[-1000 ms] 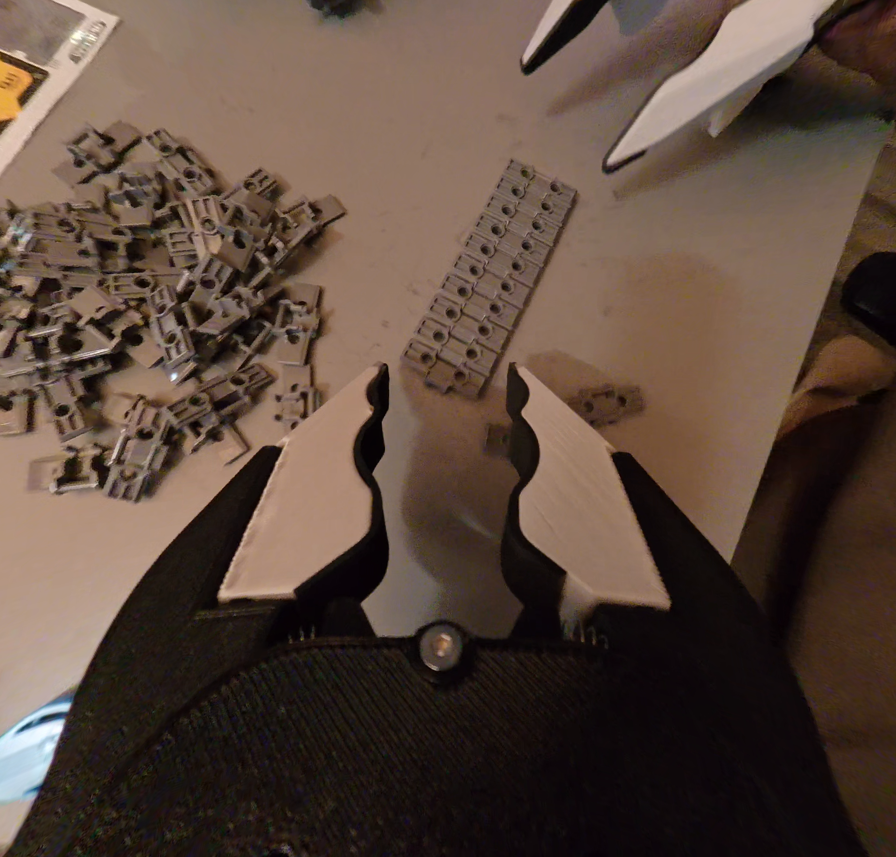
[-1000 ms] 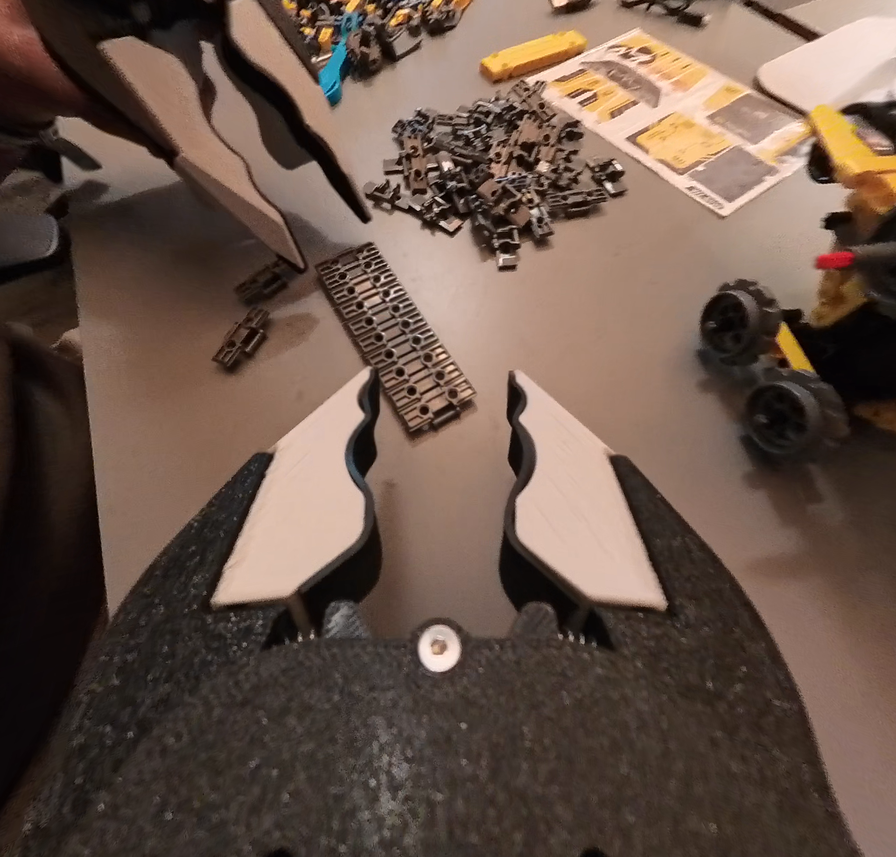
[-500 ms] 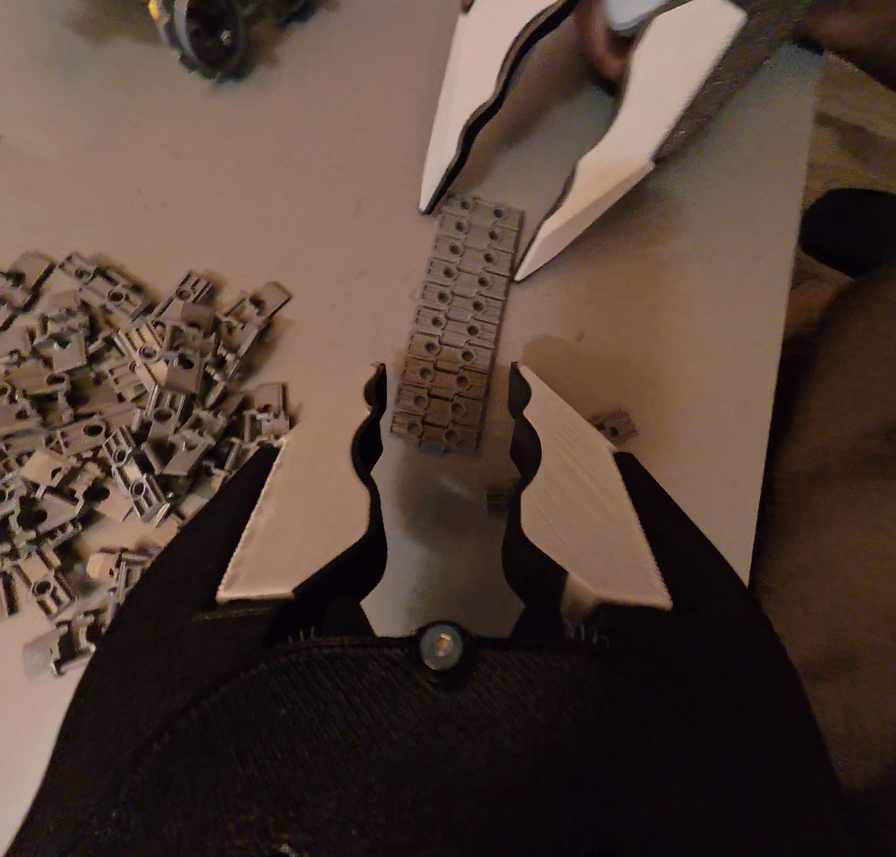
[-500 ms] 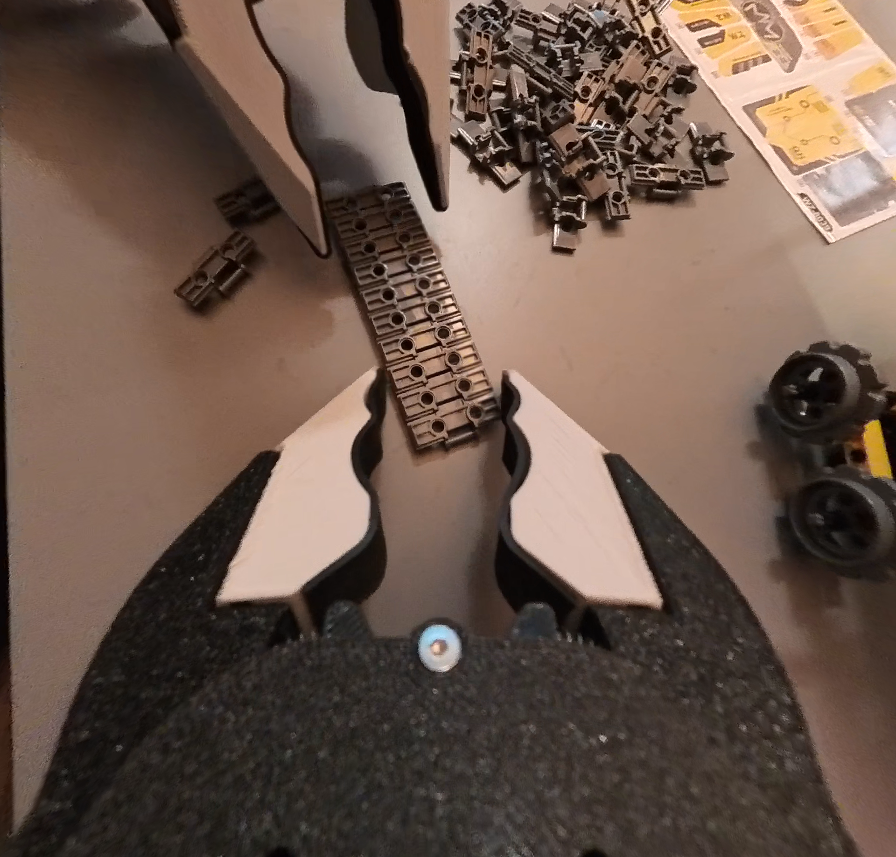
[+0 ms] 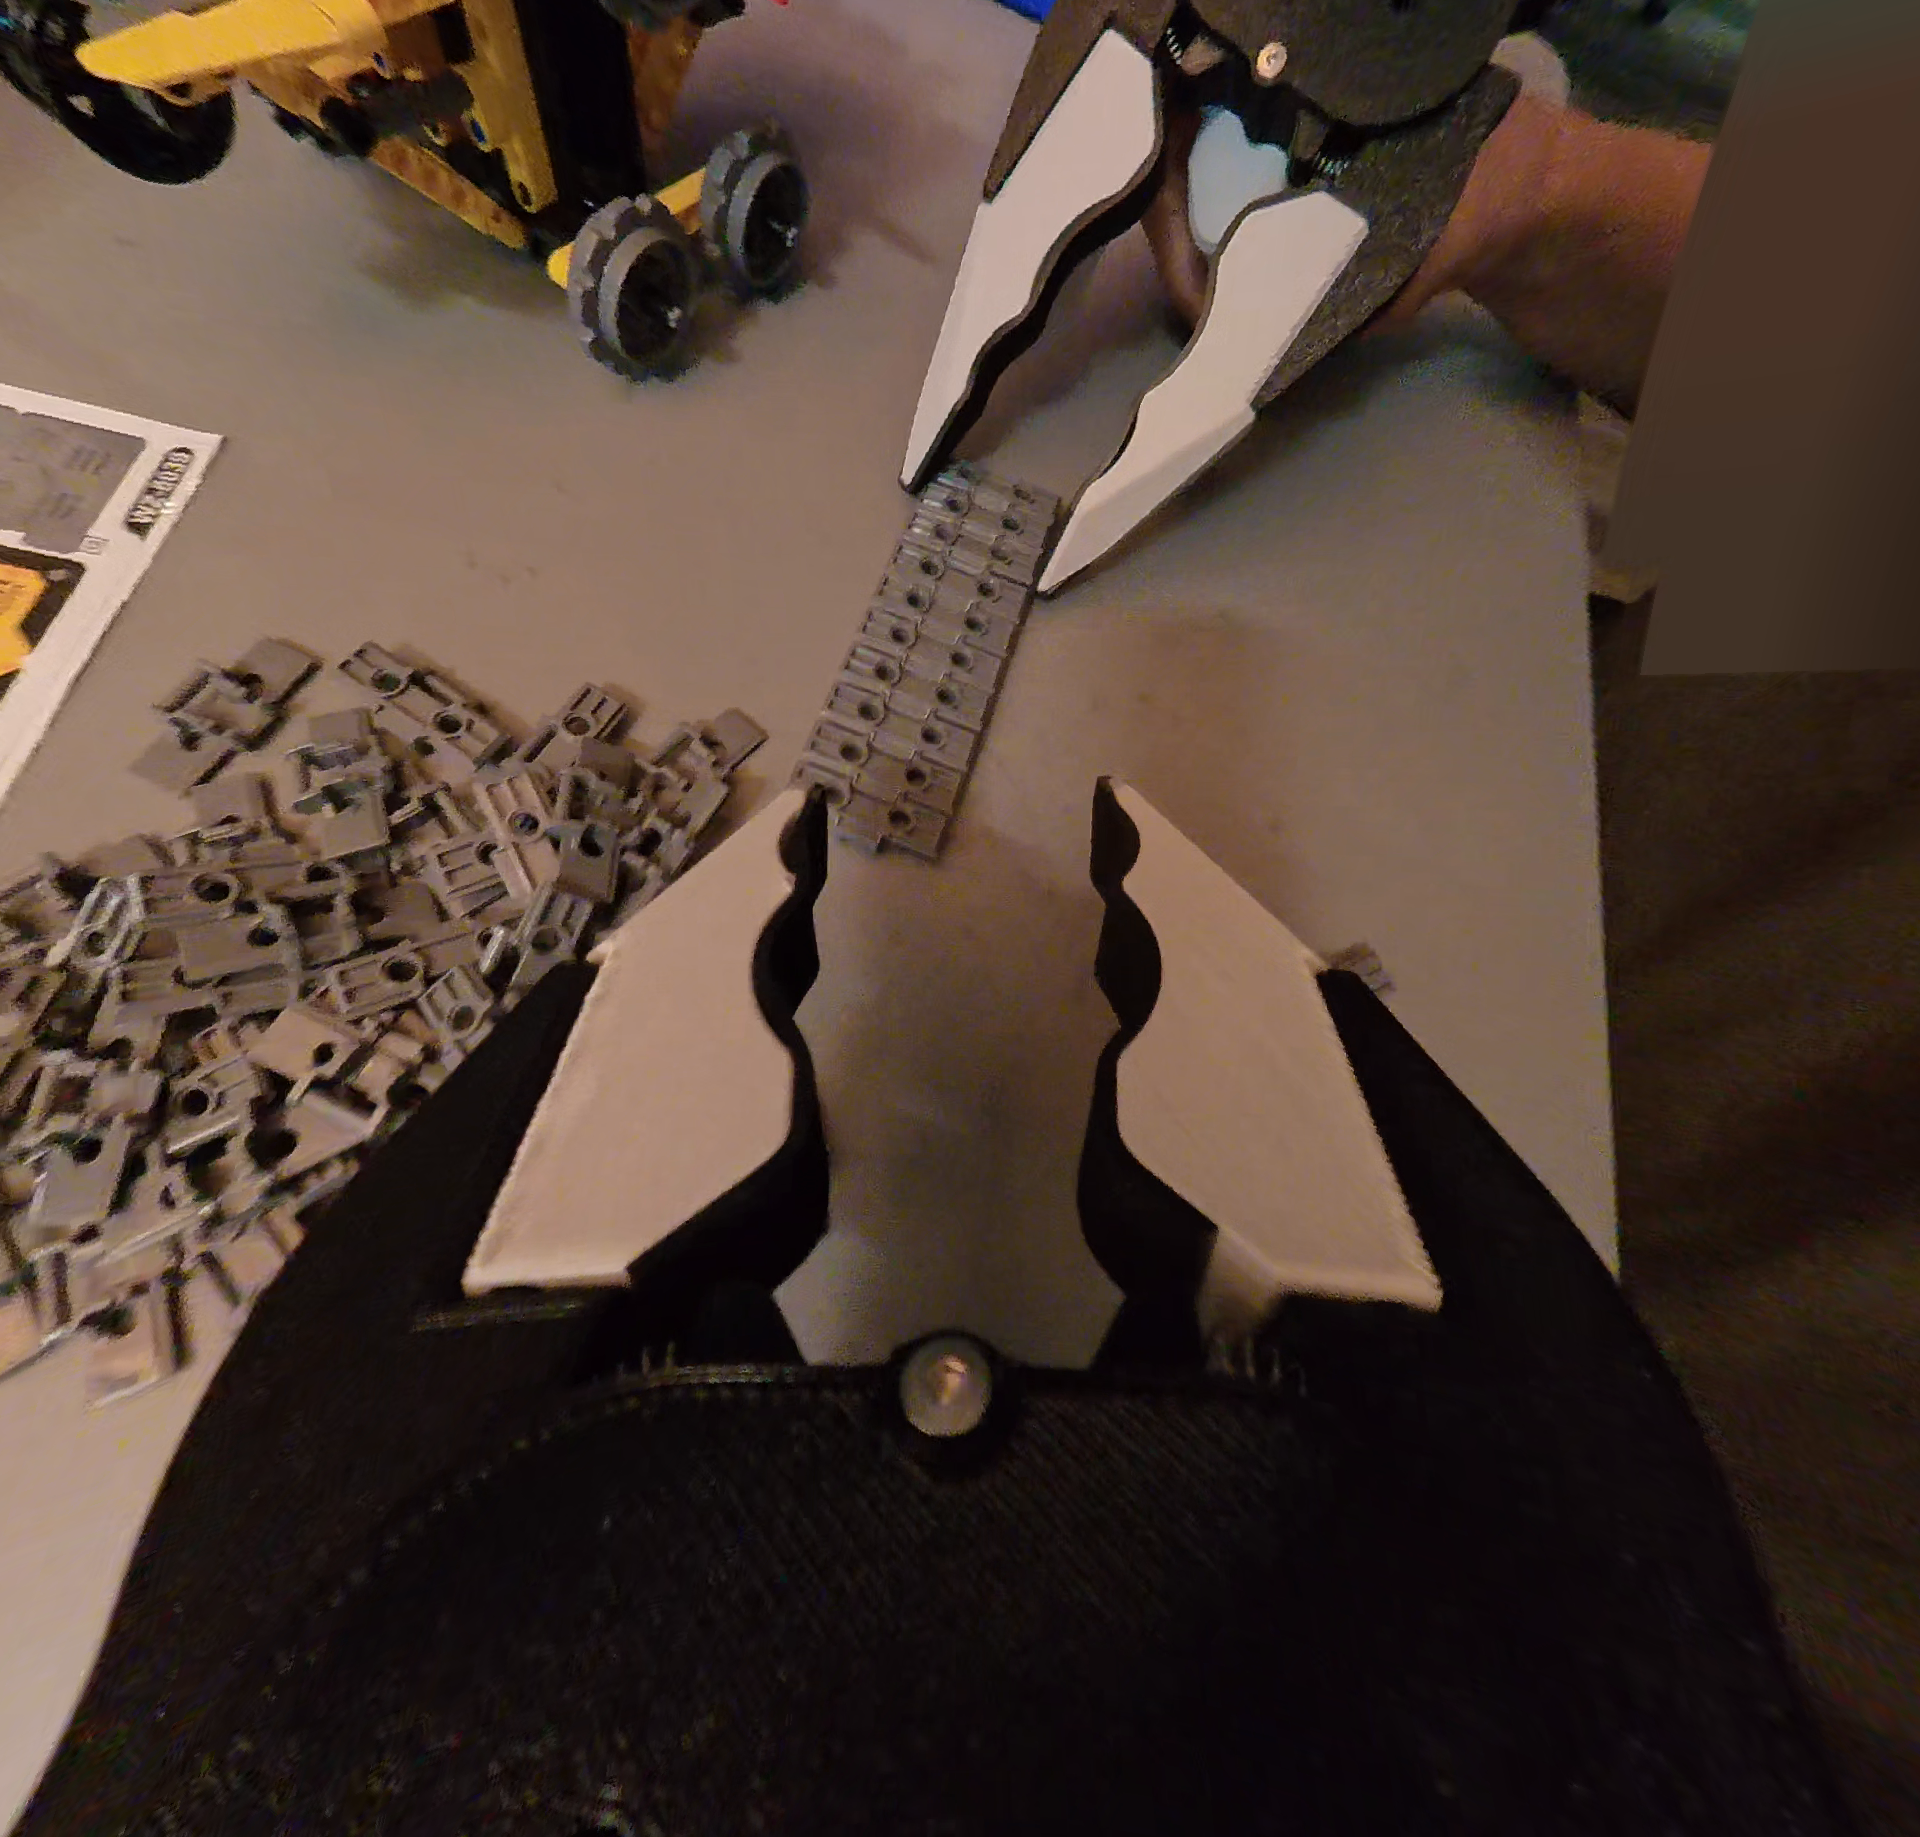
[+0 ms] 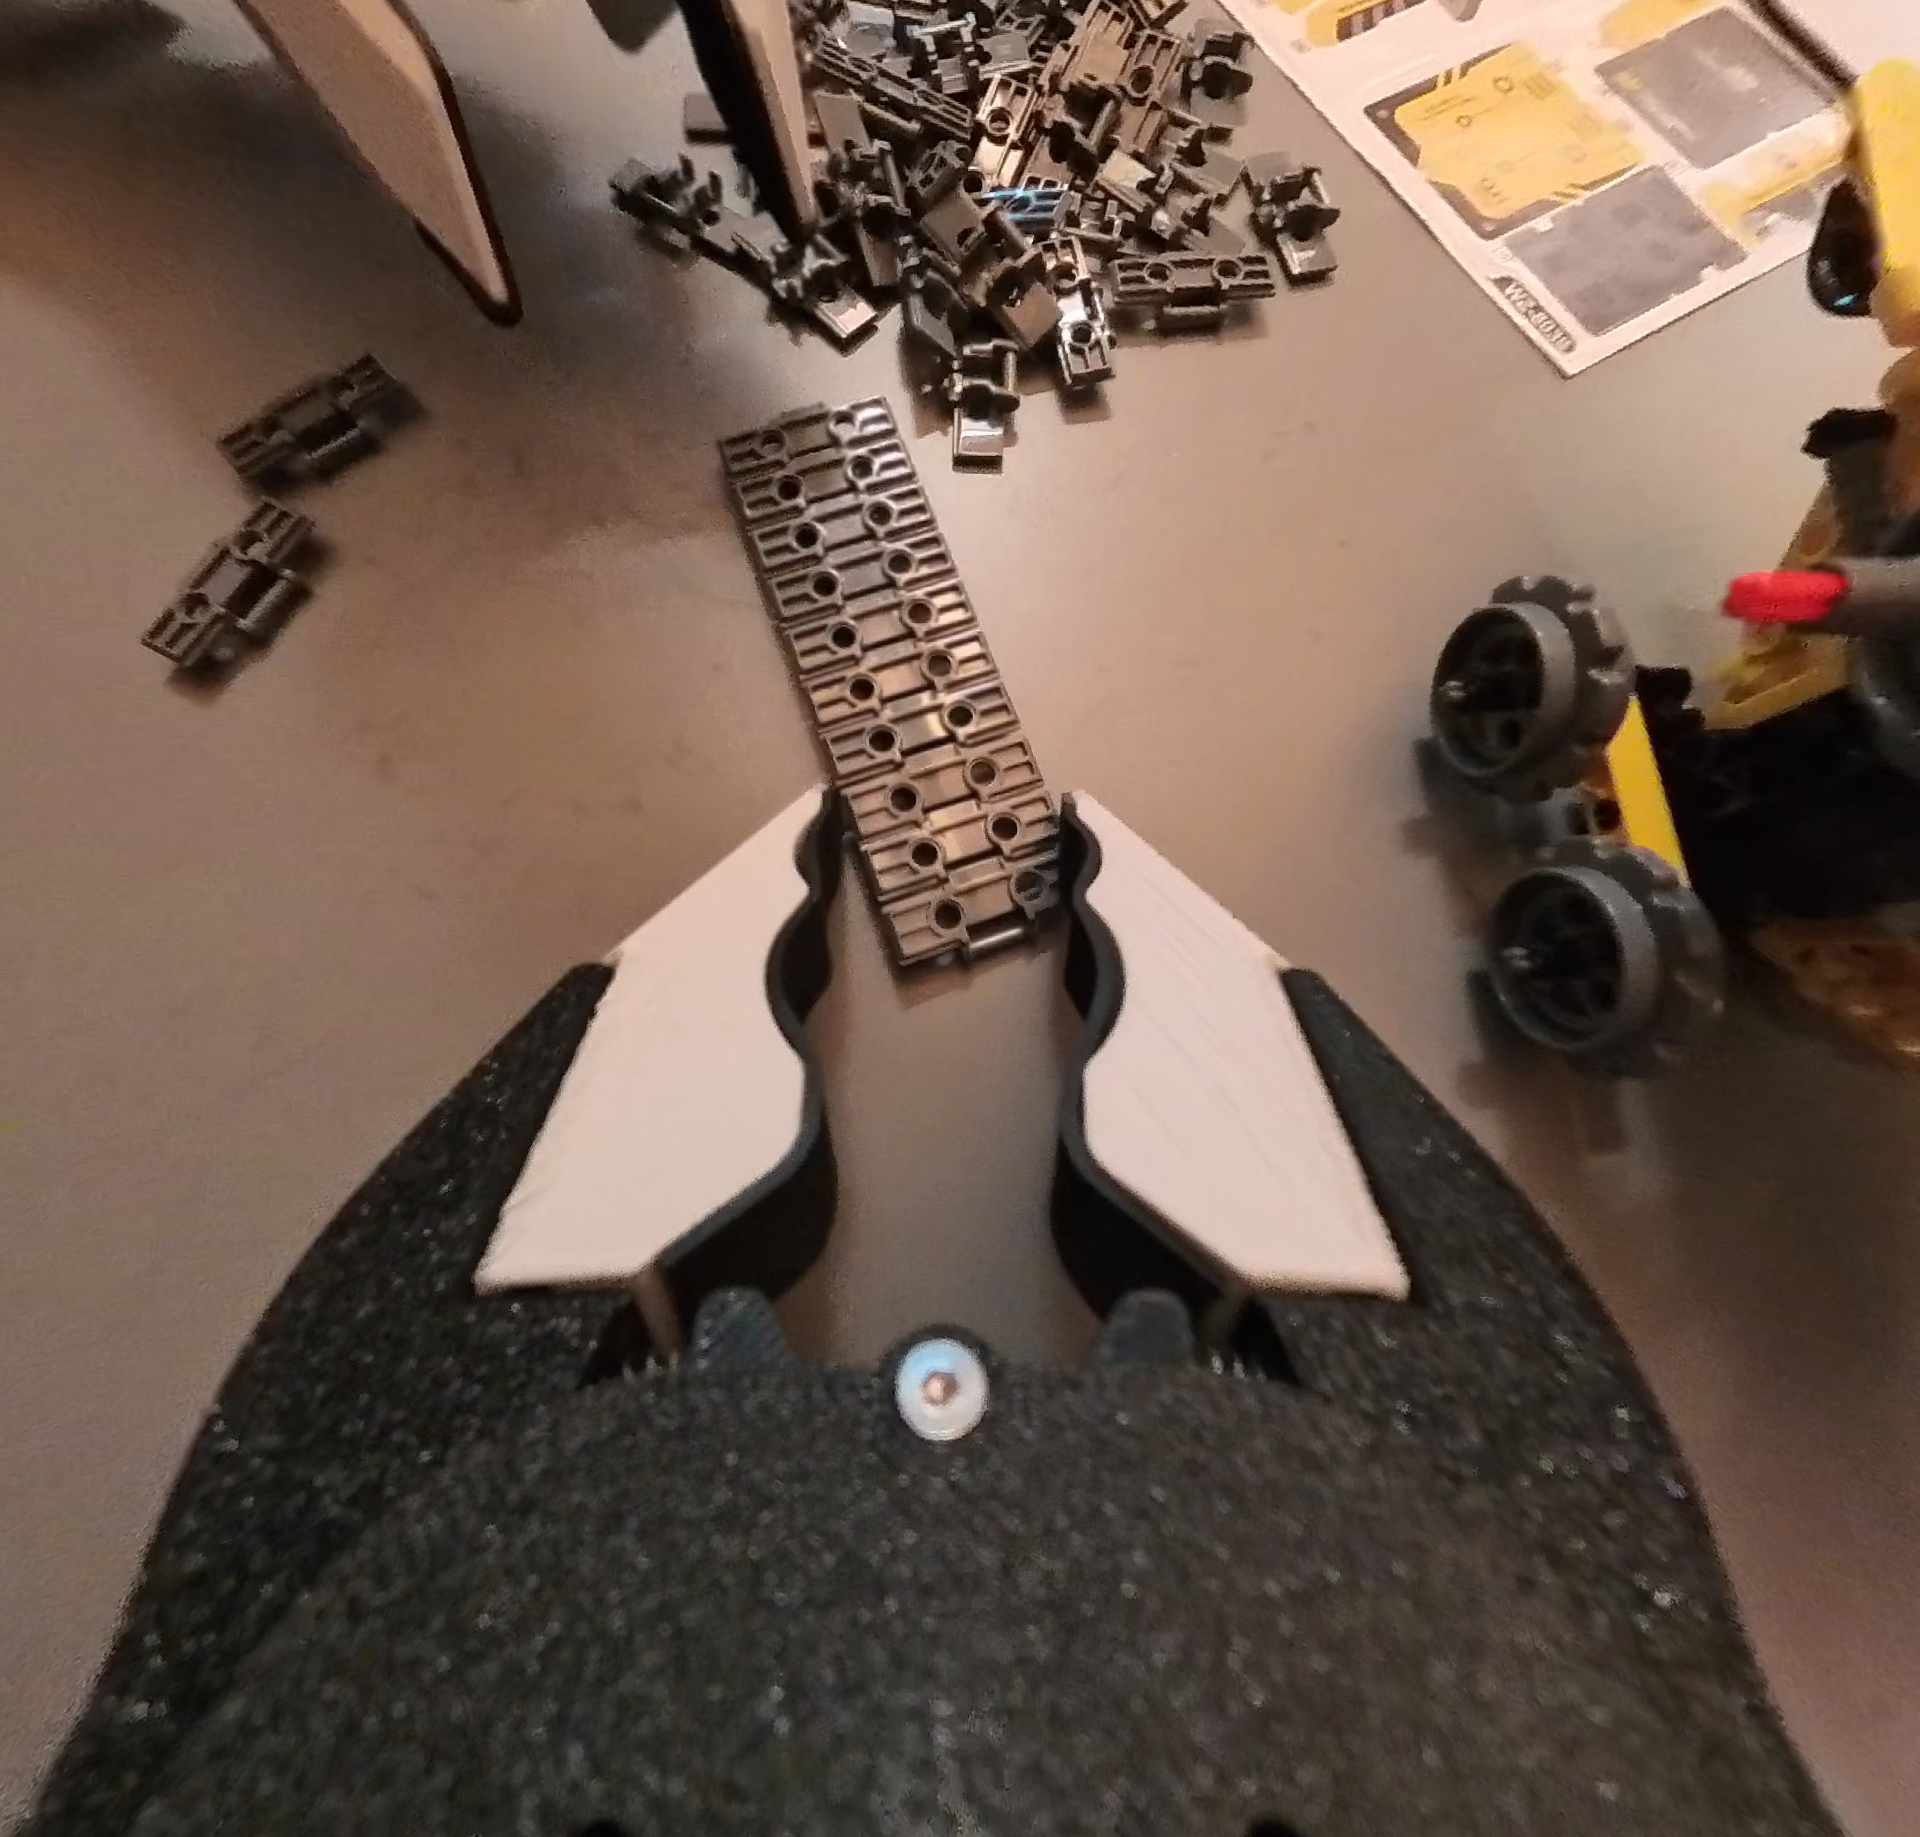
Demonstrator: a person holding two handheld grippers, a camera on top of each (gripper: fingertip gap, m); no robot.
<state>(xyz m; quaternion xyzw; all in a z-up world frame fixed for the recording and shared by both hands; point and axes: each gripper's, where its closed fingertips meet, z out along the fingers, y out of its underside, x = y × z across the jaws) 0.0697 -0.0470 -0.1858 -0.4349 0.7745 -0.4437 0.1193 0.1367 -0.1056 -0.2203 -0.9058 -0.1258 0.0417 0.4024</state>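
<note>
A flat strip of joined grey track links (image 6: 894, 665) lies on the grey table (image 6: 520, 852). My right gripper (image 6: 948, 800) is open, its fingertips down on either side of the strip's near end, close to its edges. In the left wrist view the strip (image 5: 925, 665) runs away from my open, empty left gripper (image 5: 956, 795), whose left fingertip is just short of the strip's near corner. The right gripper (image 5: 982, 535) straddles the strip's far end there. The left gripper (image 6: 649, 260) shows at the top of the right wrist view.
A pile of loose grey track links (image 5: 312, 904) lies left of the strip, also in the right wrist view (image 6: 1039, 156). Two loose links (image 6: 312, 426) (image 6: 234, 587) lie apart. A yellow wheeled model (image 5: 416, 73) and an instruction sheet (image 6: 1507, 125) are nearby. The table edge (image 5: 1595, 852) is right. There is about 10 cm between the tips of the two grippers.
My right gripper has moved forward and down so the strip's end sits between its fingers. My left gripper has drawn back and lifted; the strip's other end is now just ahead of its tips.
</note>
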